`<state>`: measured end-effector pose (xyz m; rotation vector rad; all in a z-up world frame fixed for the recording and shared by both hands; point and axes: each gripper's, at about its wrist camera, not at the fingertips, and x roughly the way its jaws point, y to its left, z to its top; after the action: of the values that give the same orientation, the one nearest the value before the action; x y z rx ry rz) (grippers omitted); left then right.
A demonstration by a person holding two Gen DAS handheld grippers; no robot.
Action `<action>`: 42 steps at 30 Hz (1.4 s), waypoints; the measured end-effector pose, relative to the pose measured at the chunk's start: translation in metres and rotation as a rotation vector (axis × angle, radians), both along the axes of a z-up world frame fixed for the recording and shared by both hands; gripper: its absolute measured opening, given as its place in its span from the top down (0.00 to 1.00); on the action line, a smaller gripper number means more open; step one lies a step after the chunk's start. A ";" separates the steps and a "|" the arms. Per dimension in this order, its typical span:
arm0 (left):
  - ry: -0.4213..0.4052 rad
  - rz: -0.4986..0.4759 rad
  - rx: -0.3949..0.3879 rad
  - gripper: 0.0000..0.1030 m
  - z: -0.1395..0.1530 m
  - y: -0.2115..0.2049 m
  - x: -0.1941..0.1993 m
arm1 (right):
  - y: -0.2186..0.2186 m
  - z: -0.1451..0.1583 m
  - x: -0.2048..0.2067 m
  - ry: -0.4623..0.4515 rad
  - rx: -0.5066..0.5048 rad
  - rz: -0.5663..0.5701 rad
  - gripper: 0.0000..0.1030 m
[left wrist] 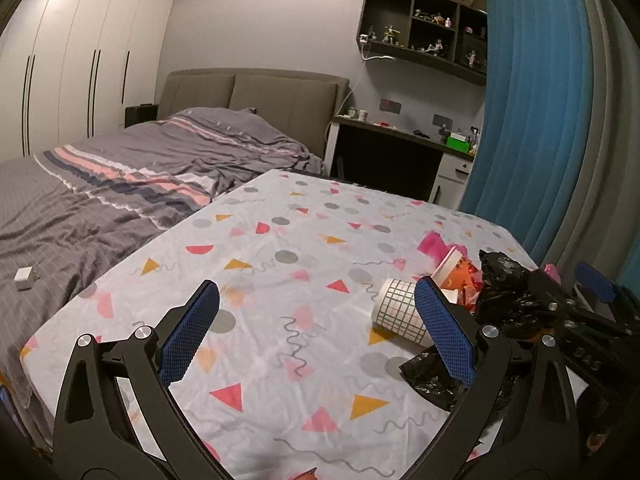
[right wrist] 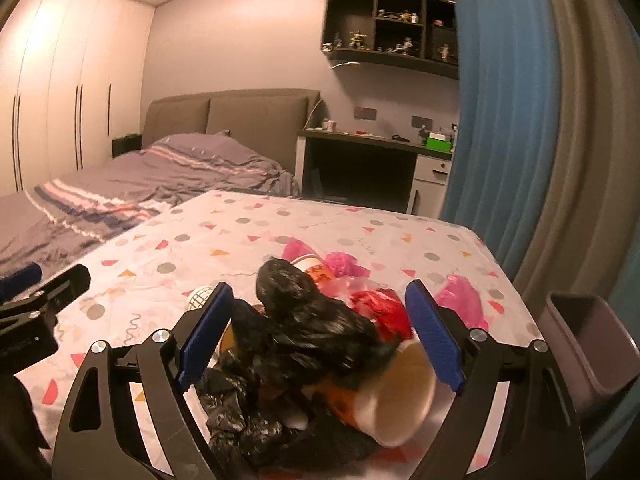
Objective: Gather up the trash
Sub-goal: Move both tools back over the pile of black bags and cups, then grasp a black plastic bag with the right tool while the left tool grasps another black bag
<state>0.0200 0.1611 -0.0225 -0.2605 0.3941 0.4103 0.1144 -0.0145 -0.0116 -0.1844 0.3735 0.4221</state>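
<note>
Nearest to the right wrist camera lies a paper cup [right wrist: 396,396] on its side, its open mouth turned toward the lens, half under a crumpled black plastic bag [right wrist: 316,320]. Both sit between the blue pads of the right gripper [right wrist: 320,336], whose jaws stand wide; the pads do not seem to press on anything, so I judge that it holds nothing yet. This pile of trash rests on the patterned tablecloth [right wrist: 200,240], at the right side of the table, together with red wrapping [right wrist: 376,304], pink plastic pieces [right wrist: 460,300] and a second cup with orange print [right wrist: 316,268]. A grid-patterned paper cup [left wrist: 400,312] lies on its side a little left of the pile, just beside the right finger of the left gripper [left wrist: 316,332]. That gripper is also wide open and empty, over bare cloth. All these things look very light and soft: the bags will crush and slip between the pads, so it is better to pinch a thick bunch of folds. The cups are stiff but easy to dent, and I would take them across the wall near the rim. Both grippers point forward and somewhat down over the table. A grey waste bin [right wrist: 592,340] stands just beyond the right edge of the table, probably the place for the trash.
</note>
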 end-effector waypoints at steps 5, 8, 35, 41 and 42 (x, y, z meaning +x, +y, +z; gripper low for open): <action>0.009 0.008 0.001 0.06 -0.004 0.005 0.003 | 0.005 -0.007 0.014 0.038 -0.033 -0.019 0.27; 0.016 0.016 -0.010 0.06 -0.006 0.010 0.007 | 0.009 -0.010 0.018 0.052 -0.059 -0.015 0.34; 0.089 -0.349 -0.027 0.06 -0.029 -0.064 0.034 | -0.066 0.041 -0.014 -0.044 0.175 -0.045 0.89; 0.209 -0.447 -0.055 0.12 -0.049 -0.084 0.051 | -0.101 0.034 -0.030 -0.024 0.207 -0.086 0.89; 0.225 -0.458 -0.057 0.15 -0.052 -0.087 0.053 | -0.105 0.032 -0.030 -0.016 0.203 -0.094 0.89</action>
<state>0.0727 0.0745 -0.0750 -0.1725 0.6694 -0.0240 0.0841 -0.1195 0.0205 0.0272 0.3199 0.3629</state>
